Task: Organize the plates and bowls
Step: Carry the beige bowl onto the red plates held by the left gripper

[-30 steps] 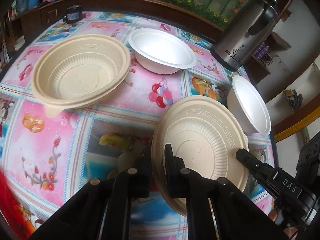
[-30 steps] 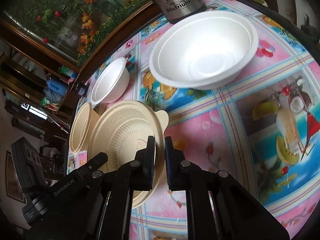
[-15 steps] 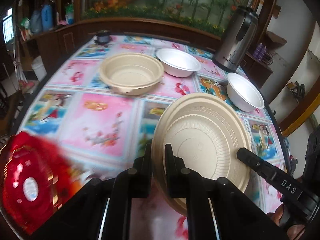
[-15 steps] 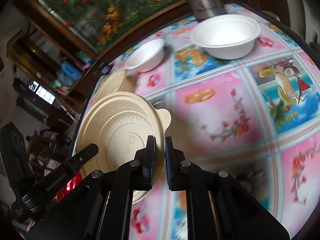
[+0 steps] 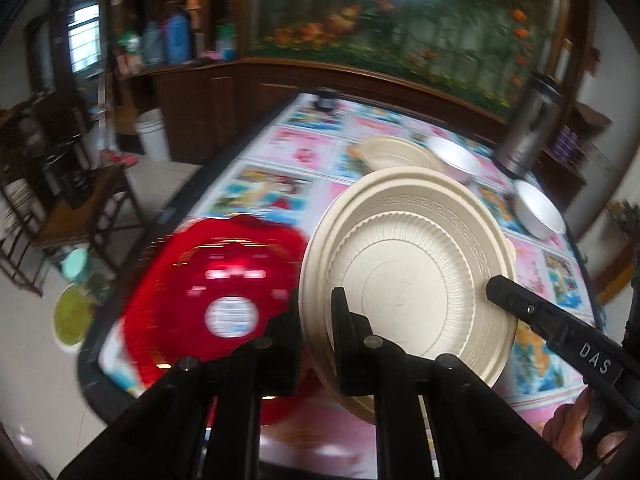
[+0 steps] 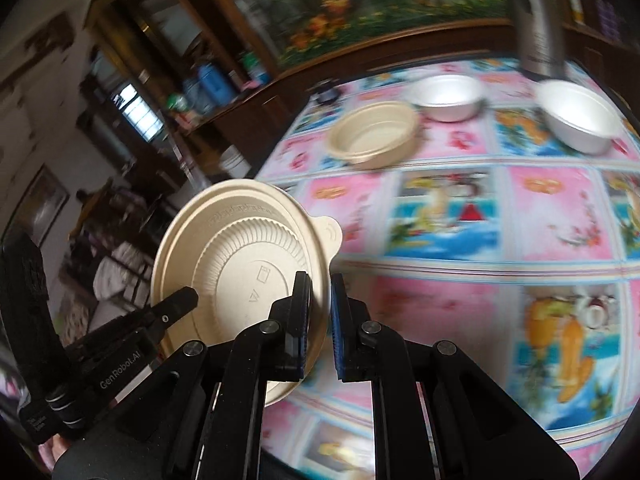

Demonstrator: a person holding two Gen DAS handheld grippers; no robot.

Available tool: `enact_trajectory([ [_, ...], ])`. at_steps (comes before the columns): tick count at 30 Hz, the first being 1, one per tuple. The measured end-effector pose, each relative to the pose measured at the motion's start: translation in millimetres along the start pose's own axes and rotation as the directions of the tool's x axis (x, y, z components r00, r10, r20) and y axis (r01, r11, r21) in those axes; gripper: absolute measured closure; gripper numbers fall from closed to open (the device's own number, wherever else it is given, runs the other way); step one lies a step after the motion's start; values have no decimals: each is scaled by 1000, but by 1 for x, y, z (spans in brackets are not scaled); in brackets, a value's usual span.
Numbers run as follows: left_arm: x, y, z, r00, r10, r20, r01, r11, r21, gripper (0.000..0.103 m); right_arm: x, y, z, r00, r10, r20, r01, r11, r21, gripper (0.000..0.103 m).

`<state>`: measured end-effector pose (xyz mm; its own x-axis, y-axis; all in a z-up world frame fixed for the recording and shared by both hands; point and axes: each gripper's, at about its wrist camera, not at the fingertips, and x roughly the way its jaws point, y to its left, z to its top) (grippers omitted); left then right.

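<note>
While both grippers grip it from opposite sides, one beige plate hangs in the air above the table, tilted on edge with its ribbed underside toward both cameras. The left gripper is clamped on the plate's rim, one finger on each face; the right gripper is likewise closed on the rim of the same plate, beside its small tab.

On the patterned cloth at the far end stand three bowls: one beige bowl and two white bowls. The first white bowl sits just beside the beige one; the second white bowl lies further to the right, near the table edge. One steel flask stands behind the white bowls.

One red tray, blurred, lies on the near corner of the table, just left of the held plate in the left wrist view.
</note>
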<state>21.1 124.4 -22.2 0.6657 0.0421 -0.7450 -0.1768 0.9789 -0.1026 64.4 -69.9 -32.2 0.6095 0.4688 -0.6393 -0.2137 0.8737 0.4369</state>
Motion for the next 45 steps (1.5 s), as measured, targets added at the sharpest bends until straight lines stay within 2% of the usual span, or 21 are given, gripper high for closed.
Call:
enact_trajectory([
  [8,-4,62,5,998,66,10,-65,992,-109,92,44,70,-5,998,30,-55,-36,995,-98,93],
  [16,1,88,6,996,90,5,-87,983,-163,92,71,103,-8,997,22,-78,-33,988,-152,93],
  [26,18,99,-3,996,86,-35,-91,983,-163,92,94,98,-16,992,2,-128,-19,991,-131,92],
  [45,46,107,-10,990,109,-89,-121,981,-149,92,129,88,-23,985,-20,-172,2,994,-106,92],
])
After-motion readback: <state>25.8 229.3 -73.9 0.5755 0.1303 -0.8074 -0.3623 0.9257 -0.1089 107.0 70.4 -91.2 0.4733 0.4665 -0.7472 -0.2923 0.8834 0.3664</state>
